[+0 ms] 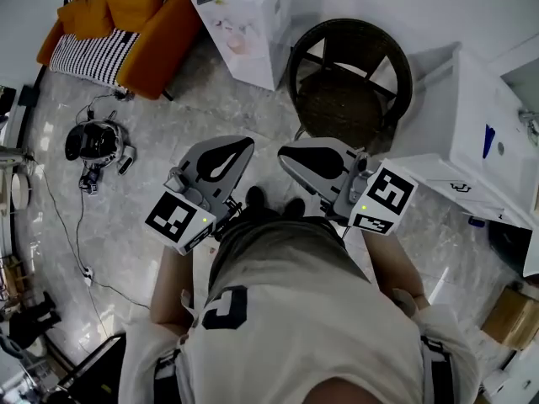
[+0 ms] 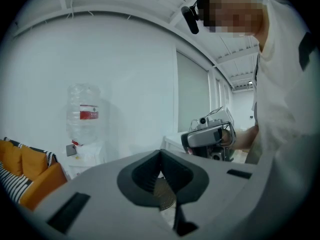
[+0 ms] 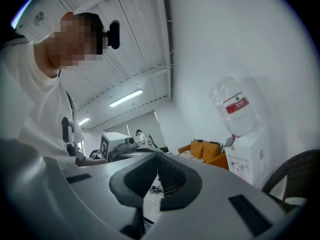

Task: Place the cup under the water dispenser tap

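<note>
Head view: left gripper point(image 1: 242, 146) and right gripper point(image 1: 289, 152) were held closed and empty before the body, presumably because nothing was yet grasped. No cup was seen; the water dispenser point(image 1: 253, 15) stood well apart.

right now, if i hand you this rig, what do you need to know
Left gripper: jaws shut, empty.
Right gripper: jaws shut, empty.
Water dispenser: against the wall beside the orange sofa, across the floor from the person.
Cup: not in any view.
Done: nothing that shows.
Left: find the cup, grasp it, place it at the dispenser.
</note>
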The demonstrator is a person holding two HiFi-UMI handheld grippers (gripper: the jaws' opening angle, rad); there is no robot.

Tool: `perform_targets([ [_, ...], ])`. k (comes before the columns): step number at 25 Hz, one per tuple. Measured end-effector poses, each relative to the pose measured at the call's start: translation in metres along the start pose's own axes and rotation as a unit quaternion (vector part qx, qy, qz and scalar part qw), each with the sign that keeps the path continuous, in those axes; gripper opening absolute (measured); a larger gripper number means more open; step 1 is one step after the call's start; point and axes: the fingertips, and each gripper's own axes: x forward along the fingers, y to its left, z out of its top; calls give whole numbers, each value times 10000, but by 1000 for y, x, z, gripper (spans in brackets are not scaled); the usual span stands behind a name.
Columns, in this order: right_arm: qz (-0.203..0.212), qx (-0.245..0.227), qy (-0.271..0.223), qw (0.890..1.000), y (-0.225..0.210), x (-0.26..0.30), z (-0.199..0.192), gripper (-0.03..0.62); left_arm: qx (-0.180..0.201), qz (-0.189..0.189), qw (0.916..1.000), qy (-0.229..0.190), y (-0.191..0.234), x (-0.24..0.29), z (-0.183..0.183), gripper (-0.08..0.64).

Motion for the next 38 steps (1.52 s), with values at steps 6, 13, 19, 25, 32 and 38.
perform_targets([
  [6, 131, -22, 76, 9999, 4, 28, 0, 26, 23, -2, 10000, -55, 17, -14, 1, 57],
  [13, -58, -10, 181, 9998, 1, 58, -3, 26, -44, 91, 9999, -67, 45, -37, -7, 57],
  [19, -168, 102, 206, 9996, -4, 73, -3, 26, -36, 95, 9999, -60, 57, -42, -12, 57],
  [25, -236, 192, 302, 9991, -6, 84, -6, 26, -145, 101, 9998, -25, 72, -48, -14, 57],
  [32, -397, 222, 381, 9982, -13, 88, -10, 26, -84, -80, 9999, -119, 77, -47, -15, 58],
  [38, -460, 194, 369, 9981, -17, 98, -8, 26, -66, -6, 10000, -67, 85, -52, -18, 58],
])
